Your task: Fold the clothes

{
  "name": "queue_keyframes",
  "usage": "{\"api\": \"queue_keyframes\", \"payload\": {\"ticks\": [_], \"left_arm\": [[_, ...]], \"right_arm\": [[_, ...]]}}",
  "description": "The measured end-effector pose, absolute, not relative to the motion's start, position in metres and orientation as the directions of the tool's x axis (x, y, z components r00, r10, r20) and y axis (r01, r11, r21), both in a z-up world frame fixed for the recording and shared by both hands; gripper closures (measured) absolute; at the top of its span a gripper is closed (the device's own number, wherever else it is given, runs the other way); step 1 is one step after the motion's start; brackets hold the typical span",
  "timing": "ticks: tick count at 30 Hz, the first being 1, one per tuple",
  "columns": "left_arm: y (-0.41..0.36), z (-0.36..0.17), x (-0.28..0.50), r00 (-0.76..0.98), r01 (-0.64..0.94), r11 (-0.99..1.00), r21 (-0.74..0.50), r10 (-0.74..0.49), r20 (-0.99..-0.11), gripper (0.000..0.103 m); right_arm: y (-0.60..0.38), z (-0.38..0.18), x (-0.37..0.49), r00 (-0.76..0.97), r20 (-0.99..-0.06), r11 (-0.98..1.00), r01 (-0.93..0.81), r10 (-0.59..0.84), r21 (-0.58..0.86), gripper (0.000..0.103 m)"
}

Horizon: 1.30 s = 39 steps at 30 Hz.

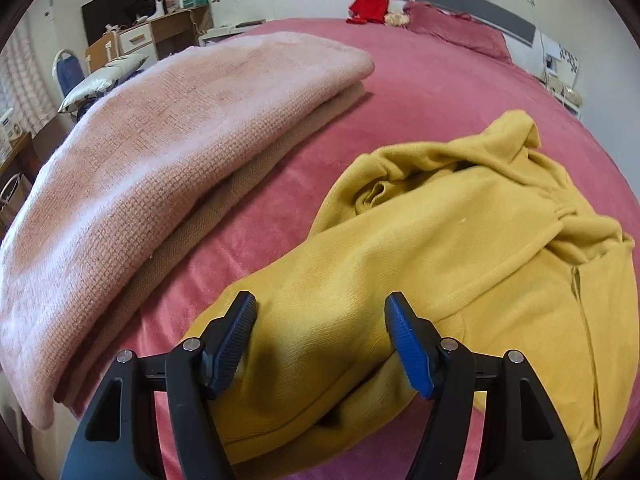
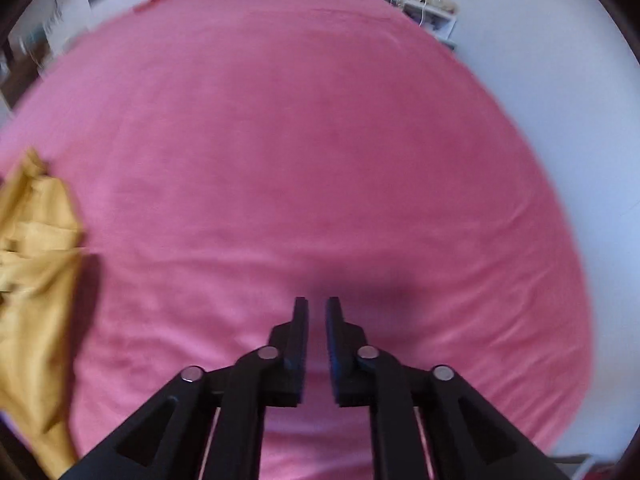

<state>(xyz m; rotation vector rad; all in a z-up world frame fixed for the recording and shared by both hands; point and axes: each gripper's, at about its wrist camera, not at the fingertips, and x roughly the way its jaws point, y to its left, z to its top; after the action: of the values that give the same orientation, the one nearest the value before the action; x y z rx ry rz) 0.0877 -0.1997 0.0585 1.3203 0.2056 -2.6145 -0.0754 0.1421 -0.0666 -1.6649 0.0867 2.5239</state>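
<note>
Covering nearly everything you see, the bed (image 1: 400,80) carries a folded pink sweater (image 1: 160,168) stacked on a tan one (image 1: 256,168) to the left, with the crumpled yellow hoodie (image 1: 440,248) just beside them. Your left tool (image 1: 320,344) stands wide open, straddling the hoodie's sleeve. Your right tool (image 2: 316,320) hangs over bare bedding, jaws nearly closed and empty, hoodie at its far left.

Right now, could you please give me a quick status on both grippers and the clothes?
Left gripper open over yellow hoodie, unfolded. Right gripper nearly shut, empty, above pink bedspread. Folded pink sweater stacked alongside, clear of hoodie.
</note>
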Motion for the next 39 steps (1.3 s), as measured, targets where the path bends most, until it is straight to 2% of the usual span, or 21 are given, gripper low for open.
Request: {"api": "queue_keyframes", "payload": {"ticks": [1, 4, 6, 10, 14, 17, 19, 22, 25, 27, 29, 30, 34, 39], "left_arm": [[-0.199, 0.058, 0.088, -0.584, 0.256, -0.965, -0.052, -0.112, -0.804, 0.034], [-0.200, 0.057, 0.091, -0.605, 0.302, -0.943, -0.141, -0.075, -0.793, 0.032], [-0.204, 0.058, 0.097, -0.632, 0.329, -0.919, -0.217, -0.043, -0.774, 0.028], [-0.204, 0.054, 0.097, -0.631, 0.346, -0.905, -0.248, -0.029, -0.775, 0.028], [-0.208, 0.051, 0.093, -0.637, 0.325, -0.913, -0.246, -0.019, -0.771, 0.028], [-0.209, 0.046, 0.091, -0.638, 0.309, -0.921, -0.239, -0.015, -0.770, 0.028], [-0.210, 0.043, 0.091, -0.636, 0.307, -0.921, -0.239, -0.012, -0.771, 0.028], [-0.211, 0.039, 0.090, -0.642, 0.303, -0.921, -0.245, -0.008, -0.766, 0.028], [-0.211, 0.039, 0.091, -0.652, 0.290, -0.925, -0.244, -0.005, -0.758, 0.028], [-0.210, 0.038, 0.090, -0.651, 0.287, -0.928, -0.237, -0.007, -0.759, 0.028], [-0.207, 0.037, 0.089, -0.648, 0.283, -0.933, -0.221, -0.016, -0.762, 0.028], [-0.206, 0.037, 0.088, -0.645, 0.281, -0.936, -0.210, -0.022, -0.764, 0.028], [-0.201, 0.035, 0.085, -0.632, 0.276, -0.946, -0.171, -0.045, -0.773, 0.028], [-0.198, 0.035, 0.080, -0.620, 0.285, -0.946, -0.152, -0.061, -0.782, 0.026]], "right_arm": [[0.123, -0.063, -0.073, -0.417, -0.909, -0.997, -0.073, 0.002, 0.031, 0.076], [0.032, -0.048, -0.073, -0.466, -0.856, -0.969, 0.206, -0.221, 0.138, 0.076], [-0.048, -0.041, -0.077, -0.460, -0.831, -0.902, 0.418, -0.313, 0.108, 0.076], [-0.172, -0.059, -0.092, -0.447, -0.851, -0.761, 0.642, -0.274, -0.093, 0.075], [-0.220, -0.089, -0.098, -0.447, -0.883, -0.622, 0.734, -0.140, -0.273, 0.075], [-0.225, -0.092, -0.091, -0.491, -0.869, -0.517, 0.762, -0.071, -0.389, 0.075], [-0.239, -0.096, -0.091, -0.532, -0.845, -0.484, 0.756, -0.063, -0.440, 0.077], [-0.237, -0.099, -0.108, -0.493, -0.868, -0.570, 0.732, -0.063, -0.374, 0.089], [-0.196, -0.081, -0.120, -0.507, -0.848, -0.749, 0.620, -0.156, -0.233, 0.095], [-0.153, -0.061, -0.117, -0.541, -0.806, -0.857, 0.509, -0.241, -0.086, 0.096], [-0.117, -0.047, -0.109, -0.595, -0.760, -0.911, 0.412, -0.260, -0.012, 0.097], [-0.096, -0.038, -0.104, -0.639, -0.731, -0.933, 0.360, -0.239, -0.009, 0.100], [-0.009, 0.007, -0.092, -0.761, -0.630, -0.986, 0.162, -0.155, 0.047, 0.100], [0.153, 0.055, -0.088, -0.809, -0.586, -0.984, -0.133, 0.039, 0.118, 0.100]]}}
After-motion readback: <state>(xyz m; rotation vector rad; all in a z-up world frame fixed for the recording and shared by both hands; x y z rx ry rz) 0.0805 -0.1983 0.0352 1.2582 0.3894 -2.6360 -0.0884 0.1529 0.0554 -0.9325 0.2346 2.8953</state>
